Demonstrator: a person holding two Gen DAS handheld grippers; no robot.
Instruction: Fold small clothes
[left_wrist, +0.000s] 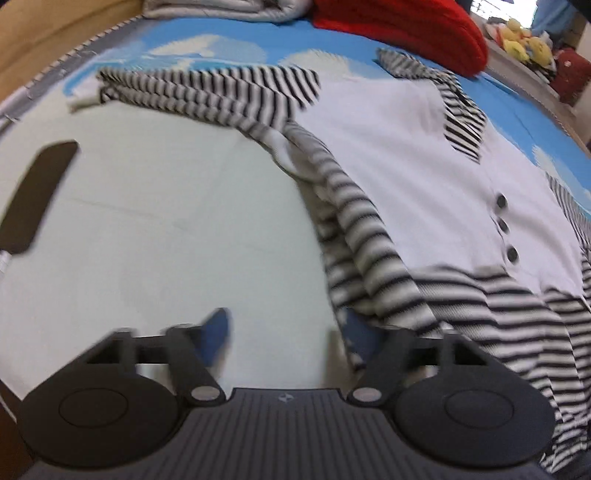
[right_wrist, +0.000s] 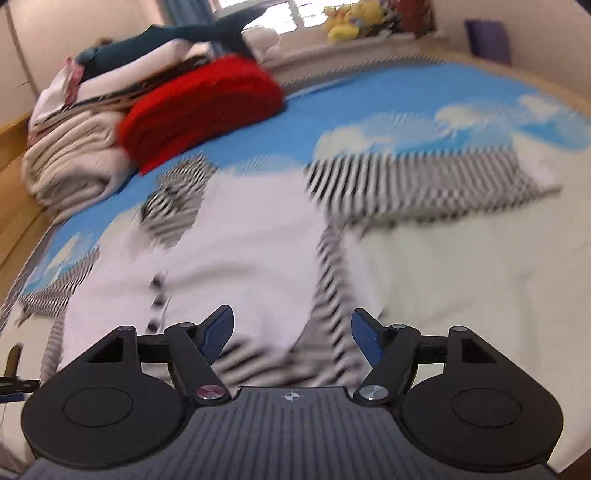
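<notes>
Hovering low, the left gripper (left_wrist: 286, 338) has its jaws spread wide with nothing between them, beside the folded striped sleeve (left_wrist: 354, 236). The right gripper (right_wrist: 291, 332) is equally wide and empty above the shirt (right_wrist: 236, 236). The white, black-buttoned garment lies flat on the sky-print bed (right_wrist: 369, 99). Beyond it sit a red blanket (right_wrist: 199, 110) and stacked bedding (right_wrist: 70, 158).

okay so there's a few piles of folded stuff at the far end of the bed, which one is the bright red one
The red pile is the one lying nearest the spread-out striped shirt, to the right of the beige folded stack; the others are beige, white and dark teal.
</notes>
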